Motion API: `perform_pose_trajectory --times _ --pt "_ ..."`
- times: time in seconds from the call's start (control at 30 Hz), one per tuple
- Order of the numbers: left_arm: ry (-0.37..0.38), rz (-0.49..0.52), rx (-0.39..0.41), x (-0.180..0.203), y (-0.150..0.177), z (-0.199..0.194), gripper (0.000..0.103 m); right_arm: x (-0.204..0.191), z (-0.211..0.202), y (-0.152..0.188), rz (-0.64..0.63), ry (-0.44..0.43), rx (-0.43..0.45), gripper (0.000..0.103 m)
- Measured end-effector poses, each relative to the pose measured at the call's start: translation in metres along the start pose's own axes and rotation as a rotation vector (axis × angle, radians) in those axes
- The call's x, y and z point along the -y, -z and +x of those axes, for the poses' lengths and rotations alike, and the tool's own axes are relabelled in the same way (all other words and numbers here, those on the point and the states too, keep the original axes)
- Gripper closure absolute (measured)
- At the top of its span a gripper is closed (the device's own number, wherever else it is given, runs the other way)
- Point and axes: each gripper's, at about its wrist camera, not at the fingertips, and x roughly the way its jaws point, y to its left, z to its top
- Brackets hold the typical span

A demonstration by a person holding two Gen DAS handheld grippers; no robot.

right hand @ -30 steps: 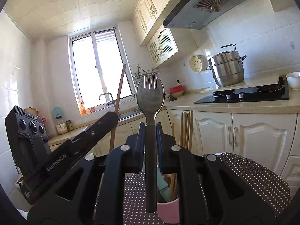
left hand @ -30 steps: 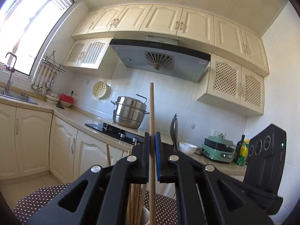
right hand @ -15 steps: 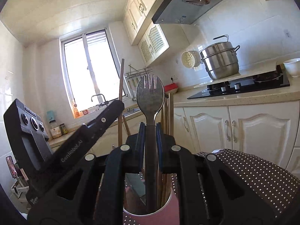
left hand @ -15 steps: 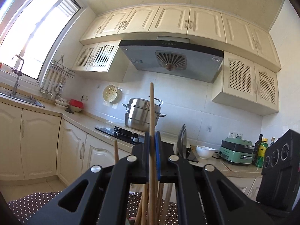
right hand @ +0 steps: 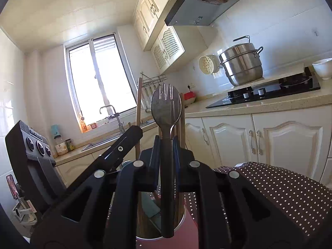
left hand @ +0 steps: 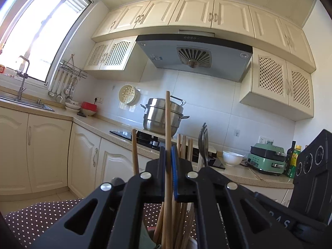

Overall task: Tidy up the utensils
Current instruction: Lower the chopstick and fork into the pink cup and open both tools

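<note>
My left gripper (left hand: pixel 169 174) is shut on a wooden chopstick (left hand: pixel 167 124) held upright, its lower end down among several other chopsticks (left hand: pixel 183 149) in a holder below. My right gripper (right hand: pixel 166 161) is shut on a metal spork (right hand: pixel 165 105), held upright with its handle end inside the pink utensil cup (right hand: pixel 186 231). The cup holds several chopsticks (right hand: pixel 182 124). The spork also shows in the left wrist view (left hand: pixel 202 141), and the left gripper's body shows in the right wrist view (right hand: pixel 116 151).
The cup stands on a brown polka-dot cloth (right hand: pixel 286 188), which also shows in the left wrist view (left hand: pixel 41 213). Behind are cream cabinets (left hand: pixel 49 151), a cooktop with a steel steamer pot (left hand: pixel 164 116), a white bowl (left hand: pixel 232 157) and a sink (left hand: pixel 22 101).
Both grippers have lowered toward the cup. The chopstick and the spork have gone down into it among the other chopsticks.
</note>
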Motion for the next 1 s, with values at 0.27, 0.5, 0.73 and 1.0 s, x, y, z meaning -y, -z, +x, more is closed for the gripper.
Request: perform_pose_trajectory --times 0.27,0.5,0.73,1.0 --pt "-0.019 -0.052 -0.033 -0.010 -0.004 -0.013 0.073 -0.004 0.003 0.002 -0.004 -0.020 -0.004 0.091" --pt "-0.130 0.001 -0.047 -0.013 -0.011 -0.026 0.066 -0.009 0.008 0.004 -0.026 -0.011 -0.014 0.091" --pt "-0.175 -0.031 -0.083 -0.031 -0.009 -0.025 0.066 -0.015 0.015 0.011 -0.056 0.003 -0.026 0.091" --pt "-0.199 0.002 -0.109 -0.033 -0.001 -0.020 0.062 -0.017 0.023 0.018 -0.078 0.011 -0.052 0.091"
